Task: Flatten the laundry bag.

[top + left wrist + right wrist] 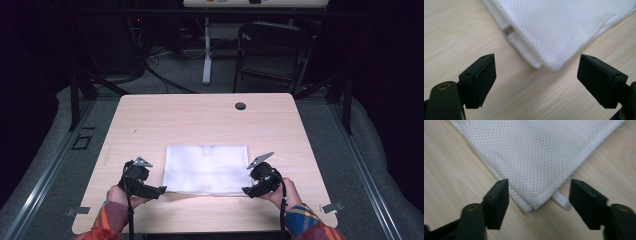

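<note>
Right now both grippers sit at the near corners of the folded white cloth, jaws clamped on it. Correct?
Not quite. The left gripper and right gripper do sit at the near corners of the folded white cloth, but the jaws stand open, pressing on nothing, as both gripper views show.

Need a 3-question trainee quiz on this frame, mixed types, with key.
1. True or false: the left gripper is clamped on the folded white mesh cloth.
2. Which cloth corner lies between the right gripper's open jaws? A) a near corner B) a far corner C) none
3. Fill in: a small white ____ sticks out from under the cloth corner in the right gripper view.

Key: 1 false, its jaws stand open, short of the corner; 2 A; 3 tag.
</note>
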A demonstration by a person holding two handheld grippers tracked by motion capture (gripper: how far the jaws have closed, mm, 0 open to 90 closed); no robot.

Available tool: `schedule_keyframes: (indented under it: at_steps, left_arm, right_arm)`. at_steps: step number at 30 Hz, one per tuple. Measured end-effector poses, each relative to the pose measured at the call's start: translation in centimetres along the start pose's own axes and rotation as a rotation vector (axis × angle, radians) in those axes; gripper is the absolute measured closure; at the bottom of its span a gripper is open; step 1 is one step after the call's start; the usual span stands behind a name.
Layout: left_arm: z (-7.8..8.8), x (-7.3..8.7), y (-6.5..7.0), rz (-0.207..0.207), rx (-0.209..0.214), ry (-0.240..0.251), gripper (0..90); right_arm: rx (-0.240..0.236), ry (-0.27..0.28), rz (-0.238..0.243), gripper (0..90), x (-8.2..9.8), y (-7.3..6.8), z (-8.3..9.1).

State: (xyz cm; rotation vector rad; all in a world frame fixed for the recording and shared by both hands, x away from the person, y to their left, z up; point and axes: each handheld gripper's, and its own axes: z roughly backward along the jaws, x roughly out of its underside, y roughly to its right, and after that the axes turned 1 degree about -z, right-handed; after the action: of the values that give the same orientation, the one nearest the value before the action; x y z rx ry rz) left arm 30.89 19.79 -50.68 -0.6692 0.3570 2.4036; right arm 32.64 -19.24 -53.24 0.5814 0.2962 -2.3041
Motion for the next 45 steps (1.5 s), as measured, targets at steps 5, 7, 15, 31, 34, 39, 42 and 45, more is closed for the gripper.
schedule_keyframes:
  at_steps: [5, 7, 15, 31, 34, 39, 42, 45]
  left_arm:
    - [-0.2, -1.3, 1.7, -0.072, 0.002, 0.049, 13.7]
    - [-0.3, -1.8, 2.2, -0.102, 0.009, 0.071, 13.0]
    - [-2.2, -4.2, 4.3, -0.242, 0.092, 0.089, 10.8]
    - [-8.0, -7.7, 8.8, -0.414, 0.216, 0.009, 14.1]
    - [-8.7, -8.0, 9.6, -0.439, 0.219, -0.007, 14.9]
    - [-10.3, -8.3, 10.3, -0.446, 0.23, -0.03, 17.5]
    - [-11.1, -8.4, 10.8, -0.46, 0.235, -0.053, 19.1]
    - [-11.7, -8.6, 11.5, -0.494, 0.229, -0.066, 21.0]
  right_arm:
    - [-0.012, 0.022, -0.037, 15.7, 0.4, 0.3, 1.2]
    - [-0.008, 0.018, -0.038, 14.4, 0.6, 0.3, 1.4]
    - [-0.013, 0.013, -0.04, 11.2, 0.6, 0.3, 1.5]
    - [-0.023, 0.006, -0.024, 5.8, 0.7, 0.4, 1.1]
    - [-0.026, 0.012, -0.02, 7.1, 0.7, 0.4, 1.0]
    - [-0.021, -0.002, -0.022, 8.6, 0.6, 0.3, 1.0]
    - [-0.027, -0.01, -0.018, 9.8, 0.6, 0.4, 1.0]
    - [-0.015, -0.019, -0.022, 10.2, 0.7, 0.4, 0.8]
